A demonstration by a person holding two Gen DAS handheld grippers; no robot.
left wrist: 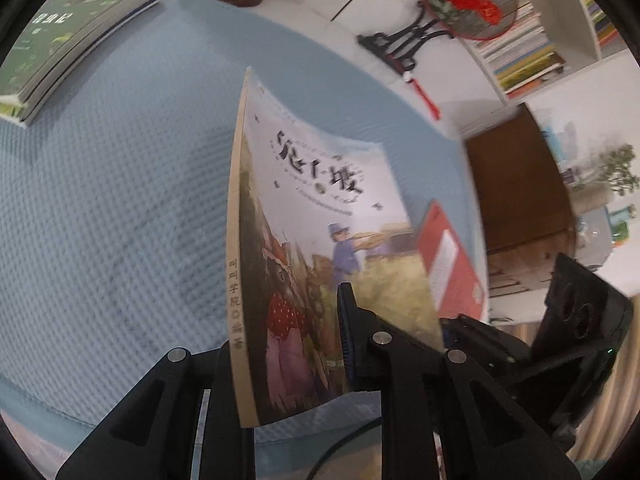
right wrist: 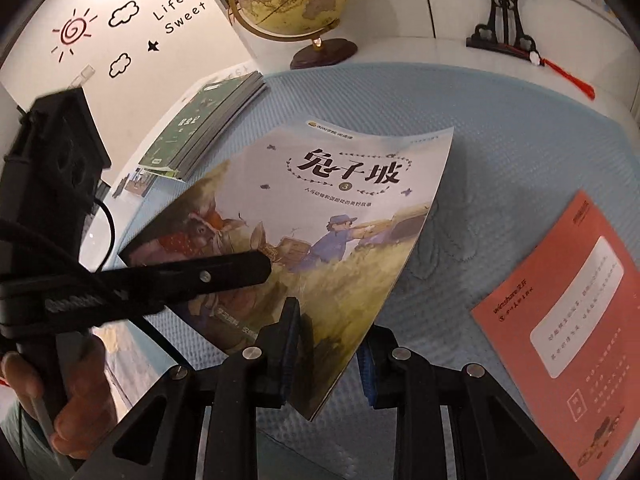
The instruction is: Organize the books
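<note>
The illustrated paperback book (right wrist: 340, 216) is tilted above the middle of the quilted blue mat (right wrist: 500, 128). The stack of green-covered books (right wrist: 200, 128) lies at its far left corner, the orange booklet (right wrist: 568, 320) at its right edge.

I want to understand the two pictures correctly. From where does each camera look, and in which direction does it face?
Left wrist: sits on the left claw, looks down along its fingers at the illustrated book it grips by the spine, above the blue mat.
Right wrist: sits on the right claw, looks down at the same book's cover; the left claw and a hand show.
Shared: book, green book stack, orange booklet.
</note>
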